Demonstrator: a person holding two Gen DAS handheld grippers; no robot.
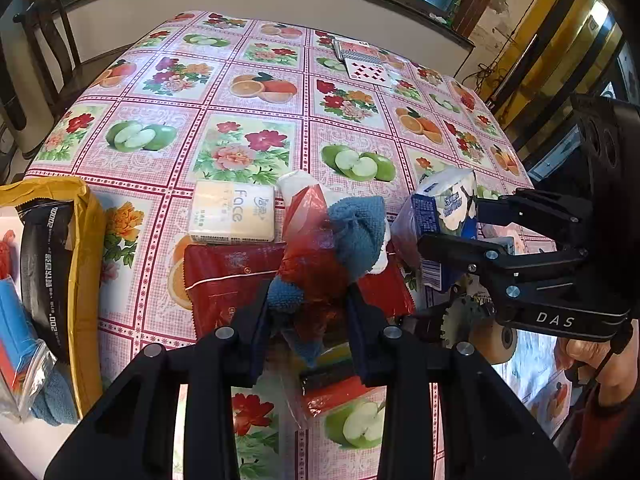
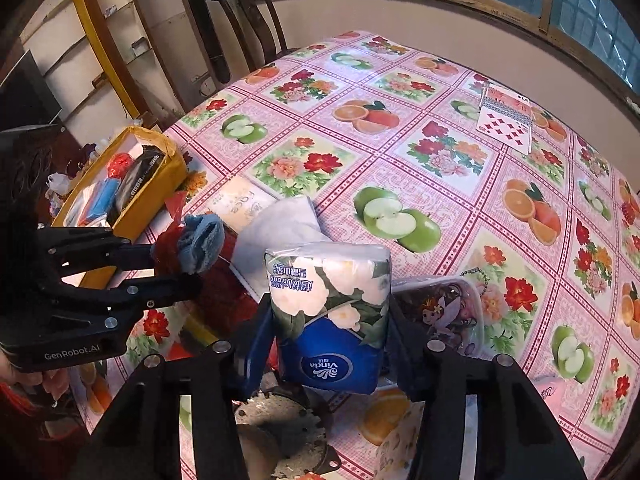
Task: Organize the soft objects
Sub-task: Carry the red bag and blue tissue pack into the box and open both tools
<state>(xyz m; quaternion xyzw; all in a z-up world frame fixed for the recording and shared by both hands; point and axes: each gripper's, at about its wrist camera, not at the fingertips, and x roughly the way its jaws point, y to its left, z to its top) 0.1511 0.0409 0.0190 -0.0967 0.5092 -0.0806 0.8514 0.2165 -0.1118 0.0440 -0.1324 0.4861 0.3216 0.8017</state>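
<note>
My left gripper (image 1: 308,300) is shut on a blue cloth in a red plastic bag (image 1: 320,248), held just above the table; the same gripper (image 2: 176,268) and its bundle (image 2: 196,244) show at the left of the right wrist view. My right gripper (image 2: 330,320) is shut on a Vinda tissue pack (image 2: 332,304) with white flowers and a blue base, lifted off the table; that gripper (image 1: 448,224) and its pack (image 1: 444,208) appear at the right of the left wrist view. A cream "face" tissue pack (image 1: 232,212) and a red flat pack (image 1: 228,284) lie below.
A yellow box (image 1: 86,272) at the left table edge holds a black pack, blue and red items. Playing cards (image 1: 366,64) lie at the far side. A fairy-print pouch (image 2: 444,312), a white tissue packet (image 2: 280,220) and a round metal object (image 2: 280,432) sit near the right gripper. A chair (image 2: 244,24) stands behind the table.
</note>
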